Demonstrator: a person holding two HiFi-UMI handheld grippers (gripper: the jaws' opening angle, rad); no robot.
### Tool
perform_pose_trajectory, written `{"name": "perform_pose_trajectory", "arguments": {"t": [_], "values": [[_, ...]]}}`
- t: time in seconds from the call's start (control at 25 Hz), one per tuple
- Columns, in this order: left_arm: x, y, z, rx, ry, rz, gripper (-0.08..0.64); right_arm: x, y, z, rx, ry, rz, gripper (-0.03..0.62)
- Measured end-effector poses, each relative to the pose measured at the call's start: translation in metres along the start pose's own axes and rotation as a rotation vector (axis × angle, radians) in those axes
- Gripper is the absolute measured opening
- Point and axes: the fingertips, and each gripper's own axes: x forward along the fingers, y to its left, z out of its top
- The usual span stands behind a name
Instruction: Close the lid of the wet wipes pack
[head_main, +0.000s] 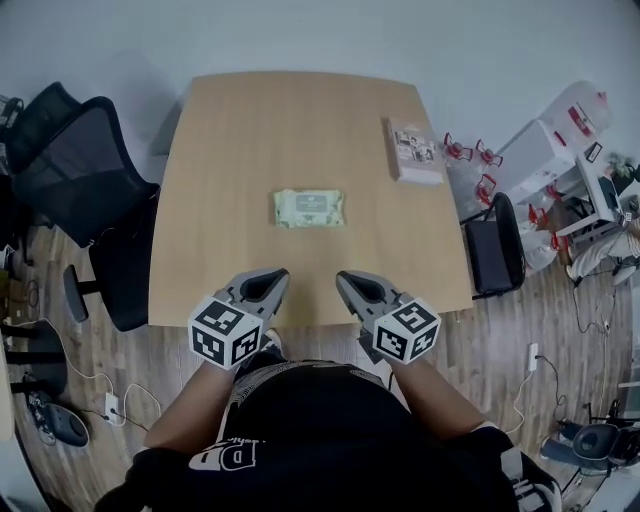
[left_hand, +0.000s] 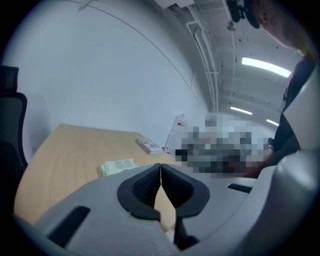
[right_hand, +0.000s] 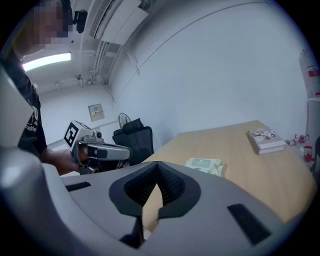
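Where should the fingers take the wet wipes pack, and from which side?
Probably from above, pinching across the short width near one end. The wet wipes pack lies flat on the table, long side left to right, low-sided.

Bright, even indoor light — ceiling strip lamps (left_hand: 265, 66) glare white in both gripper views. The desk (head_main: 250, 140) carries only faint, soft shadows. Fisheye distortion bends walls (right_hand: 215, 75) and edges, and the gripper views' corners fall black — vignetted.
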Motion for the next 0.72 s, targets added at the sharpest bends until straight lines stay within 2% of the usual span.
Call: {"name": "perform_pose_trajectory", "arguments": {"t": [0.08, 0.36, 0.72], "values": [[-0.003, -0.016, 0.001, -0.031, -0.024, 0.013, 0.02, -0.019, 0.002, -0.005, 0.0, -0.003, 0.019, 0.005], [-0.017, -0.073, -0.016, -0.018, -0.05, 0.093, 0.02, -0.079, 0.011, -0.026, 0.009, -0.018, 0.058, 0.005], [-0.03, -0.14, -0.051, -0.026, -0.049, 0.132, 0.02, -0.136, 0.029, -0.056, -0.006, -0.016, 0.096, 0.005]]}}
